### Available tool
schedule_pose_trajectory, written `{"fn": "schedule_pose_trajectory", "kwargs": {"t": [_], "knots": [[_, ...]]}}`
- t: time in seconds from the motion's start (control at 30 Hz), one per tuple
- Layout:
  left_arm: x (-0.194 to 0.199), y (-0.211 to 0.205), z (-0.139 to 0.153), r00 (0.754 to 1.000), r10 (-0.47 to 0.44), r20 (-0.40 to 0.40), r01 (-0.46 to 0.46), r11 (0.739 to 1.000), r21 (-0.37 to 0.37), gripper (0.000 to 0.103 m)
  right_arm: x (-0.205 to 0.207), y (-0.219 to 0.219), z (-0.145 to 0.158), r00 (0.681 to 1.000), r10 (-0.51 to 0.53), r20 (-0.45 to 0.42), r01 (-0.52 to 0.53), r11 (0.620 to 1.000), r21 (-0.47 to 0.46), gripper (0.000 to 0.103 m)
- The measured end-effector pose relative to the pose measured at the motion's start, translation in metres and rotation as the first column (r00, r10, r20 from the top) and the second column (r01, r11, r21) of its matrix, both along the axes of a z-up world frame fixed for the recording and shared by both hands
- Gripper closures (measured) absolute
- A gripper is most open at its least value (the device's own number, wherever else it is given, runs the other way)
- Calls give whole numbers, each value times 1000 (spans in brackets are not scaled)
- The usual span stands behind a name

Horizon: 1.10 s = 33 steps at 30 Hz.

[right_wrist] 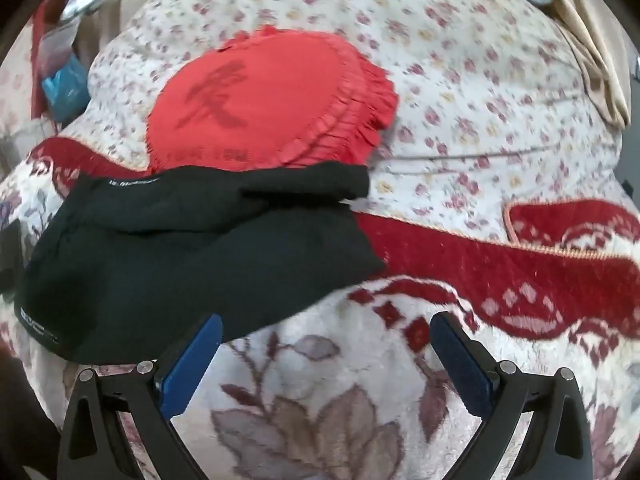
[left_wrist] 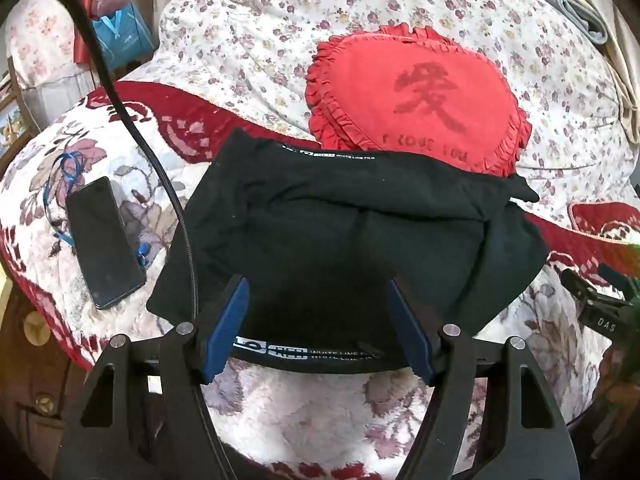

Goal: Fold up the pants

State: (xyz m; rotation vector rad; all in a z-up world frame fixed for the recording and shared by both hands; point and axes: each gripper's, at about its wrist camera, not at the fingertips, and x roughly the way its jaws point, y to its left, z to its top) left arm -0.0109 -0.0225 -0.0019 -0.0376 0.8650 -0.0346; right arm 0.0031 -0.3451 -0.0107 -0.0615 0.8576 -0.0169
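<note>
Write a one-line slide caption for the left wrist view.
Open left gripper poised over folded black pants on a floral blanket, phone alongside.

Black pants (left_wrist: 340, 240) folded on blanket

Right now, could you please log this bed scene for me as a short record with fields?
garment: black pants, folded into a compact bundle on the floral blanket
behind garment: red heart-shaped cushion, its lower edge touching the pants
left of garment: black phone, screen up
left gripper: open, jaws straddling the pants' near edge
right gripper: open, over bare blanket, beside the pants
</note>
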Motion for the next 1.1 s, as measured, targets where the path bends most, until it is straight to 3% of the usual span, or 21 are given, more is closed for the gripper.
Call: {"fn": "schedule_pose_trajectory", "kwargs": {"t": [0.37, 0.63, 1.1], "knots": [[-1, 5, -5, 1000, 8, -14, -8, 1000, 1, 32, 3, 35, 2, 994, 110, -5, -110, 994, 9, 0], [-1, 6, -8, 1000, 2, -22, -2, 1000, 3, 32, 6, 45, -3, 990, 136, -32, -136, 991, -9, 0], [4, 0, -13, 999, 6, -49, -5, 1000, 10, 32, 6, 45, -4, 987, 160, -31, -159, 987, 37, 0]]}}
